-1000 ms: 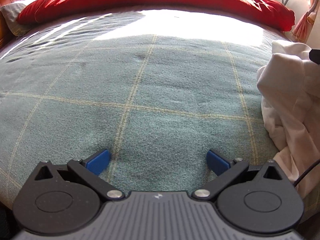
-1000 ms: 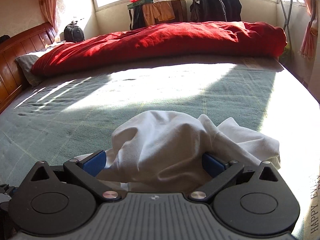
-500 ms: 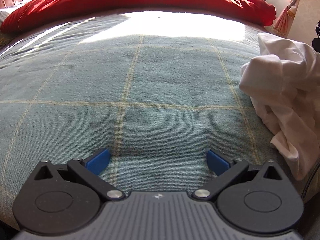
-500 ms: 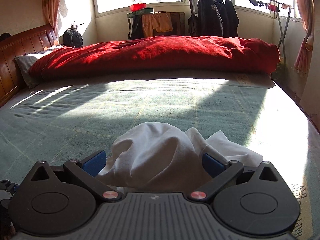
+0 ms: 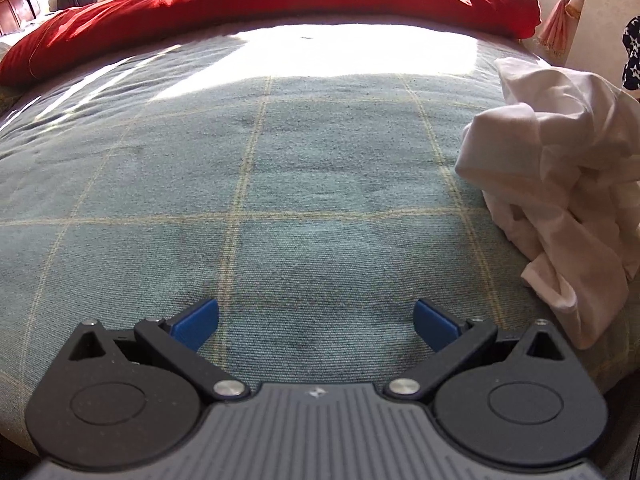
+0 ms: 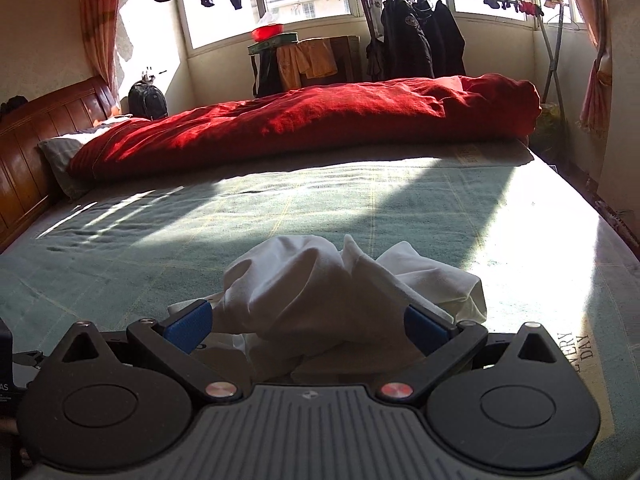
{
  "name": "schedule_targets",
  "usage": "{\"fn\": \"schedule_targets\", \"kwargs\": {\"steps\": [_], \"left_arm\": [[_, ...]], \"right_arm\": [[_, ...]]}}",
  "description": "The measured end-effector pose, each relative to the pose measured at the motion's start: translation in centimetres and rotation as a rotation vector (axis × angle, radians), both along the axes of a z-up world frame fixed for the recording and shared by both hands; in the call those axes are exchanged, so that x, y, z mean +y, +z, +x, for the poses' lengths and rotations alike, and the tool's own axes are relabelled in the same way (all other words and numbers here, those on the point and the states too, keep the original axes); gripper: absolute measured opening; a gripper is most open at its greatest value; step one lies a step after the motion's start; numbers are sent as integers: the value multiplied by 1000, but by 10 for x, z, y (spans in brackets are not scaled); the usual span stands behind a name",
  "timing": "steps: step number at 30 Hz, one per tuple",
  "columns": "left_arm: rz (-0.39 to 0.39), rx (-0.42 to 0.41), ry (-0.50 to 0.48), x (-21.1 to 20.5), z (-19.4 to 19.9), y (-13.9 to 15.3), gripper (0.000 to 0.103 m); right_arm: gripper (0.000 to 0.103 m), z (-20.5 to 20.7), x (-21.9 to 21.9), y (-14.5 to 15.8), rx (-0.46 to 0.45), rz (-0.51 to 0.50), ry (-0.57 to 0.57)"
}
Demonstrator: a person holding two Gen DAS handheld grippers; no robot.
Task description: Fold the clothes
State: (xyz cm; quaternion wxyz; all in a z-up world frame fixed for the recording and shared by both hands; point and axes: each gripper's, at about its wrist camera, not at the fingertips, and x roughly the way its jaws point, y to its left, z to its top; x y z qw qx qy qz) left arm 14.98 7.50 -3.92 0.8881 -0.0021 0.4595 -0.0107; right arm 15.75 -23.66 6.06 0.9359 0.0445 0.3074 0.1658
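While garment remains crumpled, folding not yet begun.

Bed (image 5: 300, 168): green checked cover, broad flat area at left and centre bare, judged adequate for spreading.
Red quilt (image 6: 320, 120): rolled along far edge, bounds workspace.
White garment (image 6: 320, 280): bunched heap at near right of cover, close to near edge; part may overhang, risk of slipping.
Right gripper (image 6: 308, 326): jaws spread, straddling heap, no cloth pinched.
Left gripper (image 5: 316, 320): jaws spread, empty, over bare cover left of garment (image 5: 560, 160).
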Motion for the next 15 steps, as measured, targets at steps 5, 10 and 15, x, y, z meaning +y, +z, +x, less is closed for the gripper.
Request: {"fn": "schedule_targets", "kwargs": {"steps": [5,10,15], "left_arm": [[-29,-126,-85,-30,5,39,103],[-17,-198,-168,-67,26,56,103],[-3,-199,-205,-95,51,45,103]], "right_arm": [[103,-17,-19,-13,33,56,-7],[103,-30,-23,-35,98,72,15],[103,-39,-28,-48,134,81,9]]}}
